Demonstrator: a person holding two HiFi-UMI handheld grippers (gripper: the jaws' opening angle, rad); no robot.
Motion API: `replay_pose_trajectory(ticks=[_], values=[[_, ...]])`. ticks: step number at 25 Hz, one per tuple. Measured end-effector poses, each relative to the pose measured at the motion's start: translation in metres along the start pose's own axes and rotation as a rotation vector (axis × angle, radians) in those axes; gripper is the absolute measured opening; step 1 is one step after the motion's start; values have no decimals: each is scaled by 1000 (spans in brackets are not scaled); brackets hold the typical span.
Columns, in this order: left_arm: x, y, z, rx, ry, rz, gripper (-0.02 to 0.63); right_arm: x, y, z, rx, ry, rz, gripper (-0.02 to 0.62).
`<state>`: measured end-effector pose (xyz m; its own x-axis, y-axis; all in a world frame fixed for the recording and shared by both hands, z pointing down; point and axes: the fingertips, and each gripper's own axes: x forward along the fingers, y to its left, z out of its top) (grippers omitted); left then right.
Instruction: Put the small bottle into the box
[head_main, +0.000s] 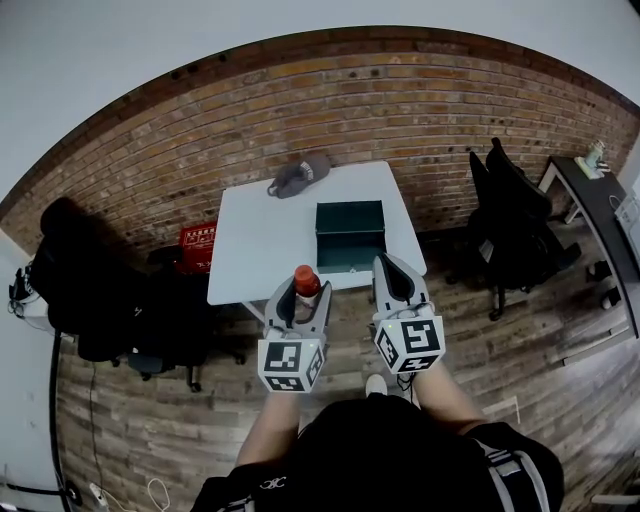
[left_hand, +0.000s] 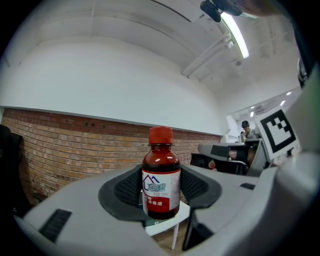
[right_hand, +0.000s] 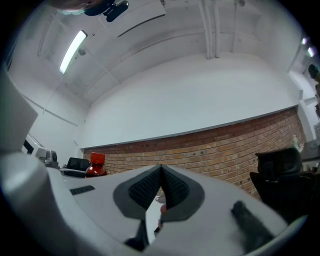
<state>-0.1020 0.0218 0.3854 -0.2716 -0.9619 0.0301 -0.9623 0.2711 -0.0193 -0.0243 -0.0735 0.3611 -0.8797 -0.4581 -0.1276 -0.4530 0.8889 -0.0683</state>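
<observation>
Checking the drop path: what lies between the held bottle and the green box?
Only bare white tabletop separates the red-capped brown bottle from the open dark-green box, per the head view.

Brick wall (head_main: 400, 110), wood floor (head_main: 560, 400), white table (head_main: 260, 250), blk office chair (head_main: 510, 220), ceiling strip light (left_hand: 239, 32)

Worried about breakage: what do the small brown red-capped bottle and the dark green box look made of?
The small brown bottle: glossy, translucent amber with highlights on its shoulder; glass or hard plastic, can't tell which. Its red cap: probably plastic, with a duller sheen. The dark green box: straight rigid walls, maybe metal or plastic; too small to tell.
</observation>
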Motion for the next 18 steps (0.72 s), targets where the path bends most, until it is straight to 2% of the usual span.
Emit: replay_pose_trajectory(ticks=[11,18], values=[[98,7,-13,-17,49,23,227,69,-71,-22,34,42,21,26],[131,15,-18,-15,64,50,227,112,-86,-28,36,69,87,26]])
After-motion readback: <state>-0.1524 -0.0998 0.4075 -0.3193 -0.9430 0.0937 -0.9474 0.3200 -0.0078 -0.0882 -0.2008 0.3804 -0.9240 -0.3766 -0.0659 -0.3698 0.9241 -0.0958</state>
